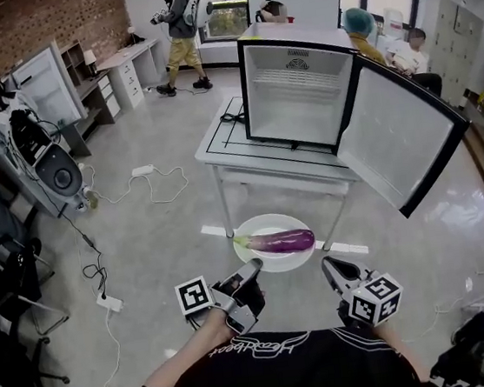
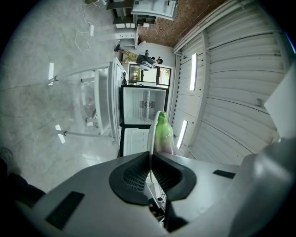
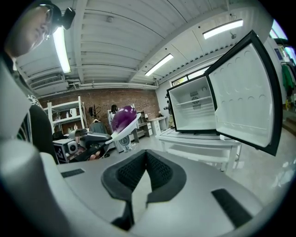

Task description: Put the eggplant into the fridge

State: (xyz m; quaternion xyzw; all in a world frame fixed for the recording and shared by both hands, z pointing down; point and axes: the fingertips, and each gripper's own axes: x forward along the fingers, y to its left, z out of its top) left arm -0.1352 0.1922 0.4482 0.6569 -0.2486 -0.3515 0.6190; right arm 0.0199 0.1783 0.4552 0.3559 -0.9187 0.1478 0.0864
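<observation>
A purple eggplant point(image 1: 285, 242) with a green stem lies on a white plate point(image 1: 259, 226) held up in front of me. My left gripper point(image 1: 253, 268) is shut on the plate's near-left rim. In the left gripper view the plate point(image 2: 151, 134) runs edge-on between the pads, with the eggplant's stem point(image 2: 163, 133) beyond. My right gripper point(image 1: 328, 265) hangs just right of the plate, shut with nothing in it point(image 3: 144, 155); its view shows the eggplant point(image 3: 122, 117) and plate point(image 3: 126, 128) off to the left. The small fridge point(image 1: 295, 94) stands empty on a white table point(image 1: 246, 157), its door point(image 1: 402, 138) swung wide to the right.
Cables and a power strip point(image 1: 143, 171) trail over the floor at left. Equipment and chairs point(image 1: 5, 261) line the left wall. One person point(image 1: 180, 29) stands at the back, and others sit behind the fridge. White tape strips point(image 1: 347, 247) mark the floor near the table legs.
</observation>
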